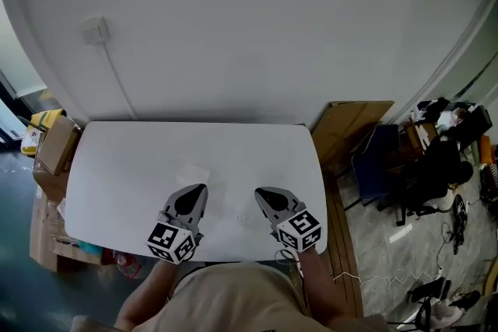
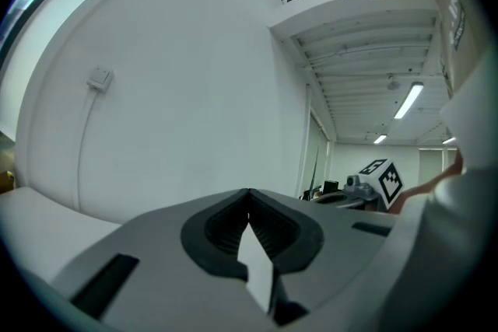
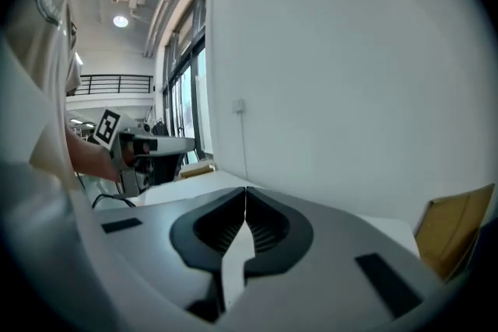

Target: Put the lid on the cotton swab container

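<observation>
In the head view my left gripper [image 1: 199, 190] and right gripper [image 1: 260, 193] hover side by side over the front of the white table [image 1: 140, 159], both shut with nothing in them. A faint pale squarish shape [image 1: 193, 173] lies on the table just beyond the left gripper; it is too washed out to tell whether it is the container or the lid. The left gripper view shows its jaws [image 2: 249, 196] closed against the white wall, with the right gripper [image 2: 375, 179] off to the side. The right gripper view shows its jaws [image 3: 246, 191] closed and the left gripper [image 3: 134, 148] at the left.
A white wall with a socket [image 1: 96, 30] and cable stands behind the table. Cardboard boxes [image 1: 54, 145] sit off the table's left end. A wooden board [image 1: 352, 128] leans at the right end, with chairs and clutter [image 1: 436, 163] beyond it.
</observation>
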Action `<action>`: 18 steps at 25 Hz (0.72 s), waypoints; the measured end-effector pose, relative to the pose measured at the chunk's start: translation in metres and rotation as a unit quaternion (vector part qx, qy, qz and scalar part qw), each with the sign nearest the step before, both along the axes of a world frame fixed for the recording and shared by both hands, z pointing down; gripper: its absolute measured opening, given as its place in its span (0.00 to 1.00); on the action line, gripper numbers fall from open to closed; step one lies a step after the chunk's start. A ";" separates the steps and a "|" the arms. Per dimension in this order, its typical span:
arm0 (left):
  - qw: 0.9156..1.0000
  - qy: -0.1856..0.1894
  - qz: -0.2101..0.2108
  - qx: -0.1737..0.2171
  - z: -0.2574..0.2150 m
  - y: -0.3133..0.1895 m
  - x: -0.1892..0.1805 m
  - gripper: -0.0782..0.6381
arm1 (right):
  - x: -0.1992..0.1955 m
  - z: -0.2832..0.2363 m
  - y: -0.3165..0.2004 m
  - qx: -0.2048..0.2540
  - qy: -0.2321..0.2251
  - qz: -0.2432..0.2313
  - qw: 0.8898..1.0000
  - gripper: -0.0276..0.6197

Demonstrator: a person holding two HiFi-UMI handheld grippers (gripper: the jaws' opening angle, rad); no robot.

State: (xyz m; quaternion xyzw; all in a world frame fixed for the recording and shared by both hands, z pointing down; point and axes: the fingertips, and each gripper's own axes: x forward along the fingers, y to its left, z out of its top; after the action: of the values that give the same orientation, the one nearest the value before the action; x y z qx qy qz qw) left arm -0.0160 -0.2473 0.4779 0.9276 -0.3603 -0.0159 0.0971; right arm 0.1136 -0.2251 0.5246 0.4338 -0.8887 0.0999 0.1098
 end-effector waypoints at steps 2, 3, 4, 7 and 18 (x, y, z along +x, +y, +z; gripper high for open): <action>1.000 -0.005 0.005 0.017 -0.012 -0.004 0.000 0.13 | 0.004 -0.026 0.000 0.035 -0.013 0.007 0.999 0.07; 1.000 -0.007 0.007 0.025 -0.017 -0.006 0.000 0.13 | 0.006 -0.036 0.000 0.049 -0.015 0.011 0.999 0.07; 0.999 -0.009 0.008 0.031 -0.022 -0.008 -0.001 0.13 | 0.007 -0.046 0.000 0.063 -0.016 0.016 0.998 0.07; 0.999 -0.011 0.006 0.045 -0.033 -0.014 0.000 0.13 | 0.011 -0.067 0.003 0.091 -0.021 0.024 0.995 0.07; 0.999 -0.030 0.007 0.039 -0.026 -0.022 -0.002 0.13 | 0.010 -0.075 -0.003 0.092 -0.062 0.020 0.994 0.07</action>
State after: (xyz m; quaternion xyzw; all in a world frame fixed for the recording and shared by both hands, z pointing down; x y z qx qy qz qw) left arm -0.0180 -0.2688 0.4517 0.9333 -0.3555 -0.0010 0.0503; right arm 0.1233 -0.2283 0.4496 0.4523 -0.8905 0.0470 0.0119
